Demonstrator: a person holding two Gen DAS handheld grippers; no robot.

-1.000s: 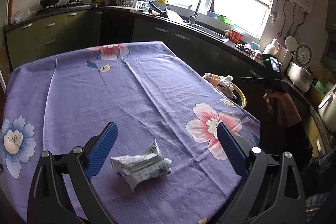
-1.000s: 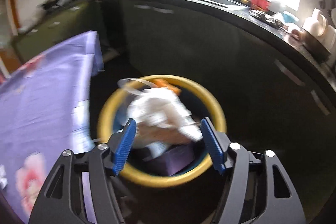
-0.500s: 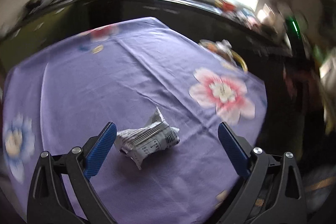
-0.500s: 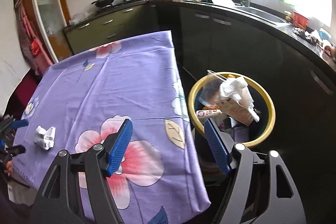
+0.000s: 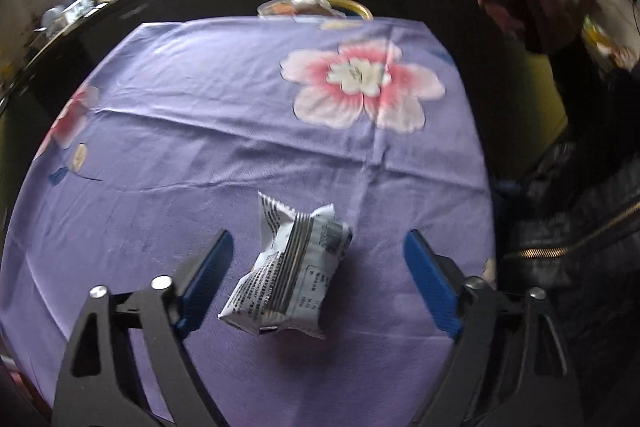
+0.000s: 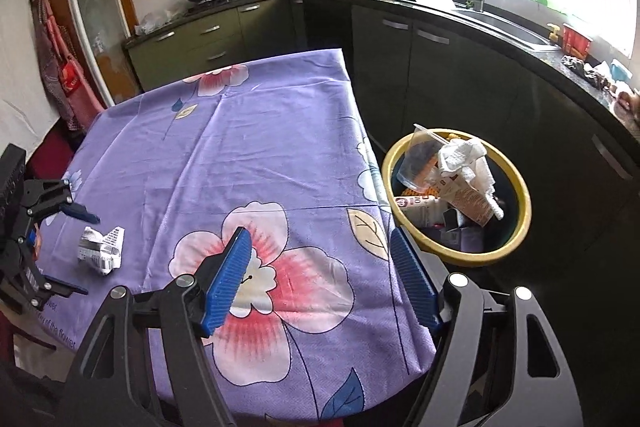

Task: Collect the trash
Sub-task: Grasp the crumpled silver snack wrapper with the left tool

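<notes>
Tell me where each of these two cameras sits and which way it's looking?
Left wrist: on the left tool, looking down across the purple tablecloth at a crumpled wrapper between its open fingers; a dark sleeve shows.
Right wrist: on the right tool, over the table's corner, facing the kitchen and bin; open, empty.
Shared: wrapper, bin, tablecloth, left tool.

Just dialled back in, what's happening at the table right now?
A person is clearing trash off the purple floral tablecloth. The left gripper straddles a crumpled white printed wrapper; its jaws have just been closing, with the wrapper between them but not yet pinched. The right gripper hangs open and empty over the table edge beside the yellow-rimmed trash bin, which already holds paper and cartons.
</notes>
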